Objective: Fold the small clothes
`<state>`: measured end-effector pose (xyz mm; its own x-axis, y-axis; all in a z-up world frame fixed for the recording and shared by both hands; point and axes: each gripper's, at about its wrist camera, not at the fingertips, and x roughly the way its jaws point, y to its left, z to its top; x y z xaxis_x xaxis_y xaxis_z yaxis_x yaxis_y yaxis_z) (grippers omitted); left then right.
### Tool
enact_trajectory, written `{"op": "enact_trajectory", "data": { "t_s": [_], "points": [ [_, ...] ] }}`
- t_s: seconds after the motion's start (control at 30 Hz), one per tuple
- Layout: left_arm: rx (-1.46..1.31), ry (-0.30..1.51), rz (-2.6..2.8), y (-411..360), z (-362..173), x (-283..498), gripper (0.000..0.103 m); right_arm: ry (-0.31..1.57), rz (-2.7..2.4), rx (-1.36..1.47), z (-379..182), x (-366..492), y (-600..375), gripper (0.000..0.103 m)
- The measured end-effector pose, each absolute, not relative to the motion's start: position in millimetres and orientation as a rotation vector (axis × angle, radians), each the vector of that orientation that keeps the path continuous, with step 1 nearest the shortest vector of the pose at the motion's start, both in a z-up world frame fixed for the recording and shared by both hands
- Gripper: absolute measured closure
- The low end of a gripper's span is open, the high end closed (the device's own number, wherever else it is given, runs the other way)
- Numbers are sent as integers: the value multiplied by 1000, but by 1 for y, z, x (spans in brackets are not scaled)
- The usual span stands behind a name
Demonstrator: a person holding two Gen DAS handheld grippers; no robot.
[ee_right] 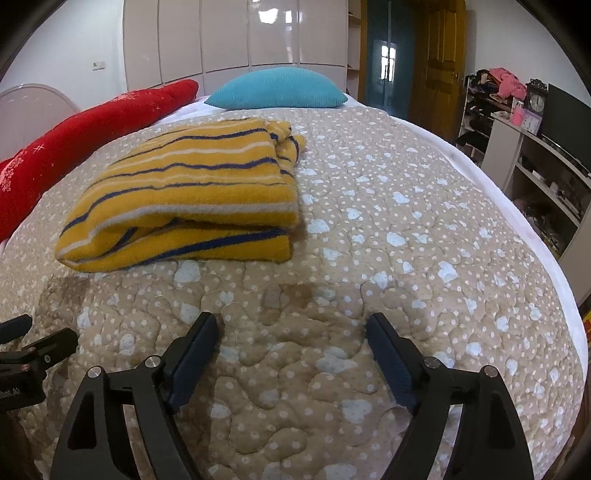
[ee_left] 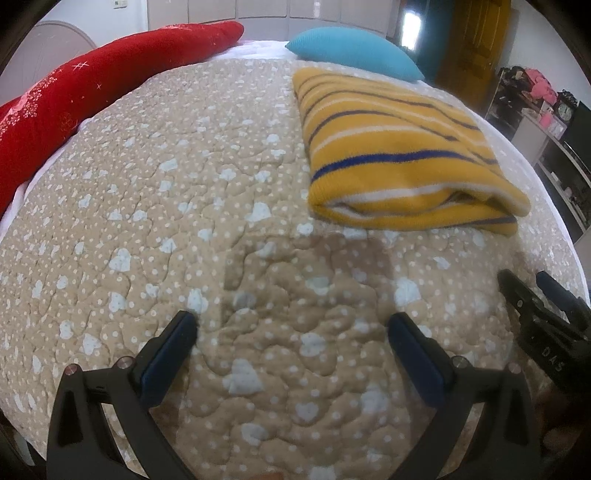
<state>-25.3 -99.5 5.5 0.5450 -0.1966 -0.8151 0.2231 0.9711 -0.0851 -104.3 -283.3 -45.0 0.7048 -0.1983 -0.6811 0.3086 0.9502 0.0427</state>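
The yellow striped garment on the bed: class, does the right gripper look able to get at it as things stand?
Probably yes. The right gripper is open and empty, and only bare quilt lies between it and the folded yellow striped garment ahead to its left. The left gripper sits off to the side, not in the way.

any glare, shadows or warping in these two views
Left wrist view: fisheye bends the quilt into a dome, gripper shadows fall before the striped sweater. Right wrist view: window glare on the glossy wardrobe, corners black.

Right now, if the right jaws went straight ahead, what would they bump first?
Probably the quilted bedspread, since the open right gripper tilts downward. The folded yellow striped garment lies ahead to its left, likely missed.
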Motion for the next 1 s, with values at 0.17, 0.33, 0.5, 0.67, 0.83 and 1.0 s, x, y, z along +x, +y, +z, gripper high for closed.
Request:
{"op": "enact_trajectory", "data": {
  "t_s": [0.17, 0.33, 0.5, 0.67, 0.83, 1.0],
  "points": [
    [33, 941, -249, -100, 5, -29, 0, 725, -290, 149, -46, -106, -282, 16],
    [37, 934, -243, -100, 5, -30, 0, 721, -292, 146, -46, -107, -280, 16],
    [36, 929, -241, -100, 5, -31, 0, 714, -294, 143, -46, -108, -279, 16],
    [36, 924, -241, -100, 4, -29, 0, 711, -296, 141, -46, -107, -280, 16],
    [36, 913, -240, -100, 5, -30, 0, 708, -299, 138, -46, -108, -278, 16],
    [33, 902, -239, -100, 5, -33, 0, 707, -300, 137, -46, -108, -279, 16]
  ]
}}
